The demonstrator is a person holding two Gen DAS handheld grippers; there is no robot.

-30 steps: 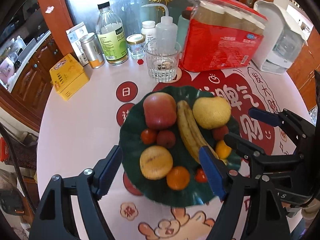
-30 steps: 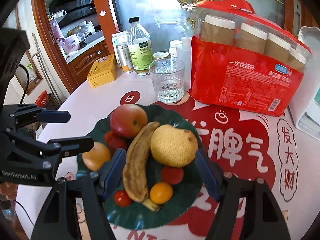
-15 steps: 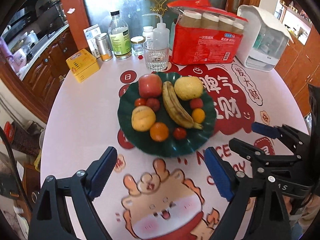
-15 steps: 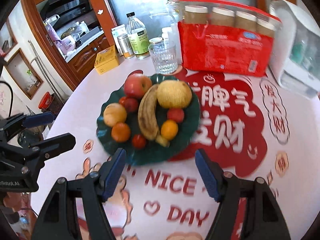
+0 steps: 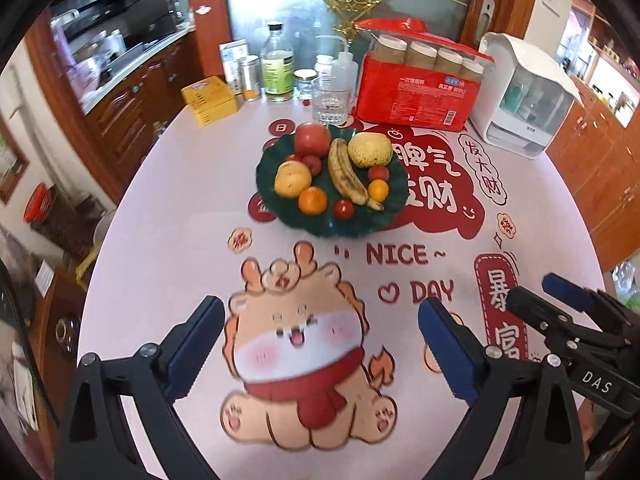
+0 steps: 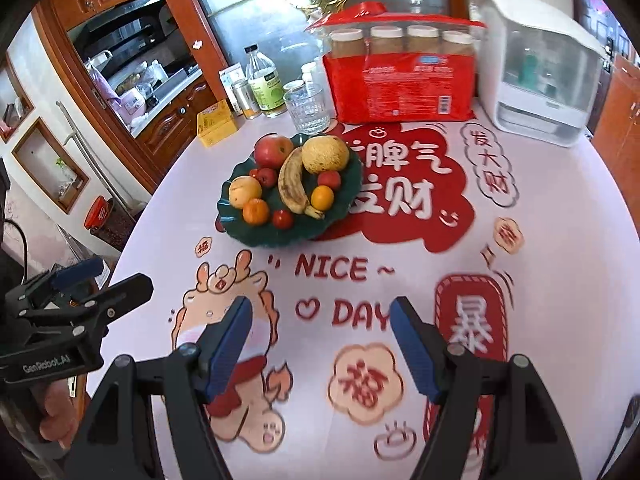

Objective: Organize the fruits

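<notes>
A dark green plate (image 5: 332,226) (image 6: 256,236) sits mid-table and holds a red apple (image 5: 312,139) (image 6: 274,150), a brown-spotted banana (image 5: 345,178) (image 6: 291,186), a yellow pear (image 5: 370,150) (image 6: 325,154), a second yellow fruit (image 5: 292,178), oranges (image 5: 312,200) and small red fruits. My left gripper (image 5: 320,340) is open and empty, low over the cartoon print near the table's front. My right gripper (image 6: 322,340) is open and empty beside it; it also shows in the left wrist view (image 5: 556,296). Both are well short of the plate.
Behind the plate stand a drinking glass (image 5: 329,100), a red pack of paper cups (image 5: 418,88), bottles and a tin (image 5: 276,66), a yellow box (image 5: 209,100) and a white appliance (image 5: 524,96). The round table's edge curves left and right; wooden cabinets lie beyond.
Both grippers have pulled back from directly over the plate to the table's near side. Both stay open and empty. The fruits have not moved.
</notes>
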